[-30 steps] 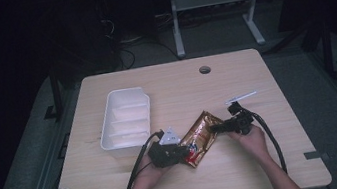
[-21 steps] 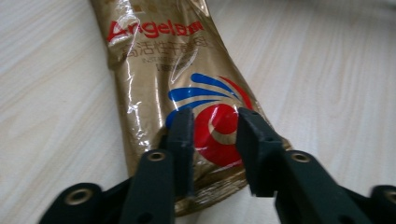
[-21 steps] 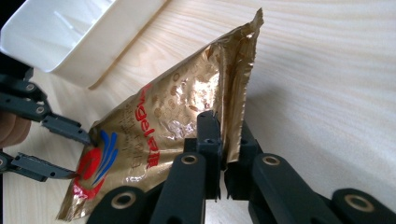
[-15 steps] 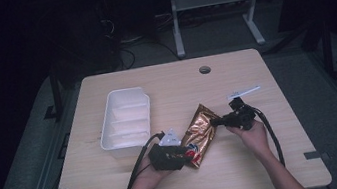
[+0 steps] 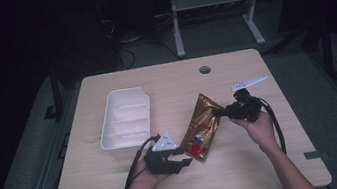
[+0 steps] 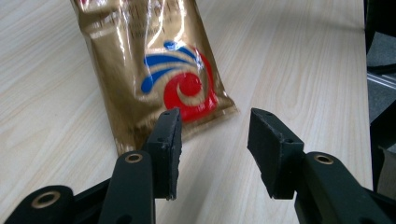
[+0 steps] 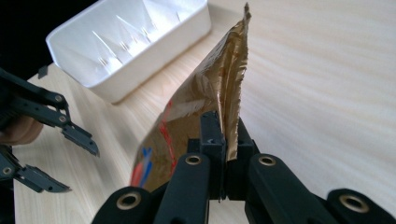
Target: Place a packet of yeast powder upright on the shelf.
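Wooden desk [image 5: 169,81] seen from above, with a person's forearms reaching in from the near edge. At the left sits a white tray [image 5: 126,118], empty and divided into compartments. Just right of it, near the front, the left claw [image 5: 179,162] now stands partly open; its jaws have just been opening and nothing is pinched between them. A second earlier it was closed on the lower end of a gold snack bag [image 5: 202,126], and it has let go. The bag runs diagonally across the middle of the desk, its lower end resting on the wood beside the left claw. At the right, the right claw [image 5: 217,112] is clamped shut on the bag's upper edge and has risen since a second ago, tilting that end off the desk. This looks like a handover: the right claw alone now carries the bag, probably on its way to the tray.

Left gripper view: the two pads stand apart, the bag's bottom corner [image 6: 177,88] with its red and blue swirl lying flat just beyond them, apart from both pads. Right gripper view: the jaws squeeze the crimped seal [image 7: 229,112] of the bag, which stands upright like a fin, a detail hard to make out from above; the tray [image 7: 140,42] lies beyond.
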A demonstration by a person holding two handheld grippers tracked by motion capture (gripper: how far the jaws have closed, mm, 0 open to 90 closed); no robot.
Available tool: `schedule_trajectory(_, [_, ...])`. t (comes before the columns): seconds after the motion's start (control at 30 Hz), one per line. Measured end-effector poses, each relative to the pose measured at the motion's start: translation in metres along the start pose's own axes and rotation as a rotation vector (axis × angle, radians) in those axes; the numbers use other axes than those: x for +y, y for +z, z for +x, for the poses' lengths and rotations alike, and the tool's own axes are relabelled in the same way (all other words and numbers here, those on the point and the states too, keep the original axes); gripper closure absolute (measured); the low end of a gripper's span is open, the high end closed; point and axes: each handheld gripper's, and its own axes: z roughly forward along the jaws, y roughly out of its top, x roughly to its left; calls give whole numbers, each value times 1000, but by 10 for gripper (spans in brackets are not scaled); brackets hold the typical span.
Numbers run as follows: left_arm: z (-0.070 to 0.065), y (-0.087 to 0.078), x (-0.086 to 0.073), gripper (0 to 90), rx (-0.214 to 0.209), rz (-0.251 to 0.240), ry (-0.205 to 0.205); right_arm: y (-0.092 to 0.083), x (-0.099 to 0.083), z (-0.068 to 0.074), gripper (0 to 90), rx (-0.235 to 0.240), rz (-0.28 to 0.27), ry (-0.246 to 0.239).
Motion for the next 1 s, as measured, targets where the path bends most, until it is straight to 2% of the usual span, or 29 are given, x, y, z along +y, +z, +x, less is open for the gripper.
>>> schedule_trajectory(0.17, [-2,-3,-4,521,-2,-6,8,-5,9,5,890,3,-4,-32])
schedule_trajectory(0.23, [-5,-5,-7,520,0,-7,25,-8,13,7,890,3,-11,-47])
schedule_trajectory(0.5, [-6,-10,-15,496,-5,-15,18,-13,29,12,891,7,3,-91])
schedule_trajectory(0.67, [-8,-13,-18,484,-7,-18,21,-15,37,16,892,8,-6,-113])
schedule_trajectory(1.0, [-10,-21,-23,432,-11,-24,16,-11,61,25,892,10,10,-169])
